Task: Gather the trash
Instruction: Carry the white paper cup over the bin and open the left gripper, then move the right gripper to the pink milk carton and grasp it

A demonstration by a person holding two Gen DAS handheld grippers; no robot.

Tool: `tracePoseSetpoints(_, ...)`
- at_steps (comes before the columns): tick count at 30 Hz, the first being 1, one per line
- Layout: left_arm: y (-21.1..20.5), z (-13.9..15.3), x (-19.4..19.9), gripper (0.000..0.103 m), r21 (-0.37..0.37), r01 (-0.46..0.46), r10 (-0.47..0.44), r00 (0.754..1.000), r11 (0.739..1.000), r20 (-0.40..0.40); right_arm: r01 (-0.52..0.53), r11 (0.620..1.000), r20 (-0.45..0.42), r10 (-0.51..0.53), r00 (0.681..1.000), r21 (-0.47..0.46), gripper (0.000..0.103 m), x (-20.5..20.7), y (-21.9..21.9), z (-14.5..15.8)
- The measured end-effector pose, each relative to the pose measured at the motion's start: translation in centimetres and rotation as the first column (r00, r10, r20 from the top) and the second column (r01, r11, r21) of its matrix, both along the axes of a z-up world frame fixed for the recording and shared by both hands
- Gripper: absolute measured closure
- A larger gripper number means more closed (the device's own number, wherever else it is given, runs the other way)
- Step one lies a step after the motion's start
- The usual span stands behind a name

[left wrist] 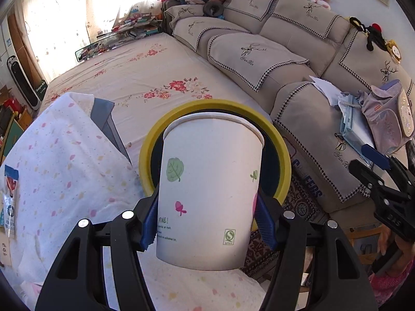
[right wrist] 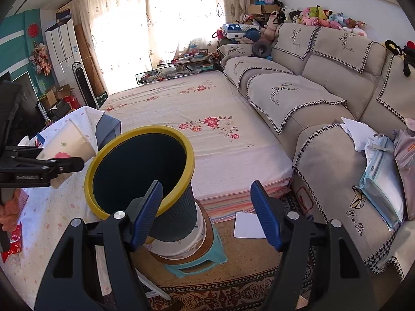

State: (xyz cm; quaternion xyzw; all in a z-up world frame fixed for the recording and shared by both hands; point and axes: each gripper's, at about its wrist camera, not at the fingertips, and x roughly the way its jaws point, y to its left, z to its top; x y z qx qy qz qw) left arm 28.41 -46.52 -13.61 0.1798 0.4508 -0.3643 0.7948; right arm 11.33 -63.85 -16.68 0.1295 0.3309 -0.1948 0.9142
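The left gripper (left wrist: pixel 207 223) pinches a white paper cup (left wrist: pixel 208 189) between ribbed blue pads (left wrist: pixel 149 229), one on each side wall. The cup's long axis runs along the fingers, its rolled mouth pointing at the yellow-rimmed, ribbed dark bin (right wrist: pixel 140 173) just beyond. The right gripper (right wrist: pixel 206 212) is spread, holding nothing, beside the bin.
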Motion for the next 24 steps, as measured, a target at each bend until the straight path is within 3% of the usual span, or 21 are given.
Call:
tracePoseSetpoints(6, -2.9, -3.3, 2.3, 0.038, 0.034, -0.018, 0.019, 1.000, 0.999, -0.013, 0.029, 0.999, -0.005, -0.028, 1.000, 0.027, 0.036, -0.9, -1.0, -0.7)
tracePoseSetpoints(13, -3.5, -3.8, 3.5, 0.026, 0.035, -0.057, 0.058, 0.998, 0.998, -0.005, 0.024, 0.999, -0.007, -0.023, 1.000, 0.035, 0.035, -0.9, -0.9, -0.9)
tracePoseSetpoints(18, -1.4, -1.7, 2.6, 0.026, 0.011, -0.063, 0.063, 0.998, 0.998, 0.009, 0.018, 0.999, 0.001, -0.019, 1.000, 0.049, 0.035, -1.1, -0.5, -1.0)
tracePoseSetpoints(24, 4.4, 3.6, -1.3, 0.021, -0.103, -0.102, 0.107, 0.993, 0.989, 0.049, -0.026, 0.997, -0.010, 0.027, 1.000, 0.067, 0.033, -0.4, 1.1, -1.6)
